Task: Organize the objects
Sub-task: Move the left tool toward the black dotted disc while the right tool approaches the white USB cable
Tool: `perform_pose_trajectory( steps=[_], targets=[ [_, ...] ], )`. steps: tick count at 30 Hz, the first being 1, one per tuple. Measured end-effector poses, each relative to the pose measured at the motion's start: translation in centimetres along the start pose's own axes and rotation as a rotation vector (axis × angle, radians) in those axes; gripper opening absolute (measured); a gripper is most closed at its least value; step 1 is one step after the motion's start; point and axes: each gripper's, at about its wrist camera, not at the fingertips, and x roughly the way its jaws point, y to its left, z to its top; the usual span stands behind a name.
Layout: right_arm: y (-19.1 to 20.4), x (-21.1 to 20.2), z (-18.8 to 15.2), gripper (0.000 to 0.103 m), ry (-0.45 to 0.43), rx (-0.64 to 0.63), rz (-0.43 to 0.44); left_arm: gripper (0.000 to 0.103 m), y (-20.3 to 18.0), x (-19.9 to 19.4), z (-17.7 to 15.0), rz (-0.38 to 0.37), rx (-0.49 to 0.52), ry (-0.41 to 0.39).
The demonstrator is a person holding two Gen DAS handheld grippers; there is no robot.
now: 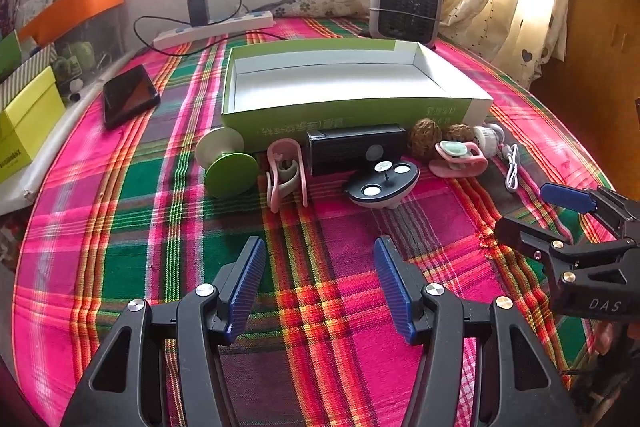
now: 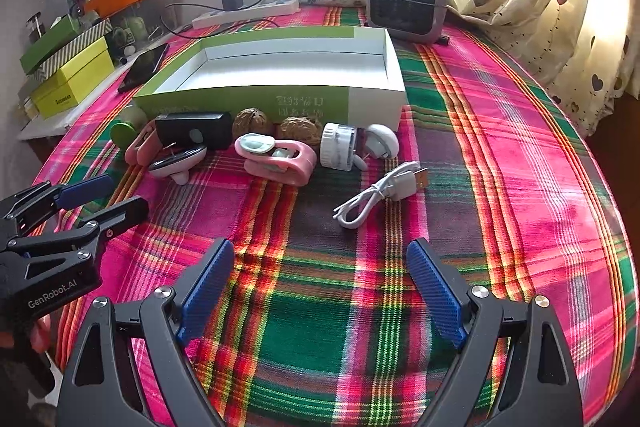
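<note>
Both your hand-held grippers, left and right, hang wide open and empty over the surface's near edge, short of the green box.

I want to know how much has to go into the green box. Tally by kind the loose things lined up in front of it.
Pink clips: 2
Brown woven balls: 2
Green spool: 1
Black box-shaped device: 1
Oval gadget with round white pads: 1
White round device: 1
White cable: 1
Total: 9
The green box is empty.
</note>
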Motion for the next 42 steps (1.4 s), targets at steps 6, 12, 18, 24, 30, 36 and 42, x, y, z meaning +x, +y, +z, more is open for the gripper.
perform_pose_trajectory(
  steps=[6,12,18,24,30,36,42],
  targets=[
    [-1.4,0.0,0.4,0.088,0.007,0.037,-0.02,0.055,0.1,0.2,0.6,-0.025,-0.001,0.009],
    [-2.5,0.4,1.3,0.088,0.011,0.109,-0.009,0.055,0.3,0.5,1.2,-0.093,-0.029,0.024],
    [-2.9,1.2,2.4,0.086,0.028,0.121,-0.046,0.055,-0.4,0.8,1.7,-0.108,-0.006,0.029],
    [-3.4,1.6,3.0,0.081,0.031,0.139,-0.066,0.055,-0.9,1.3,2.5,-0.116,0.017,0.032],
    [-3.6,1.8,3.5,0.071,0.031,0.141,-0.096,0.055,-1.4,1.9,3.1,-0.121,0.044,0.035],
    [-3.8,1.8,3.6,0.057,0.028,0.137,-0.127,0.055,-1.9,2.6,3.5,-0.119,0.067,0.039],
    [-4.1,1.7,3.5,0.046,0.023,0.137,-0.144,0.052,-2.0,2.7,3.7,-0.13,0.059,0.045]
  ],
)
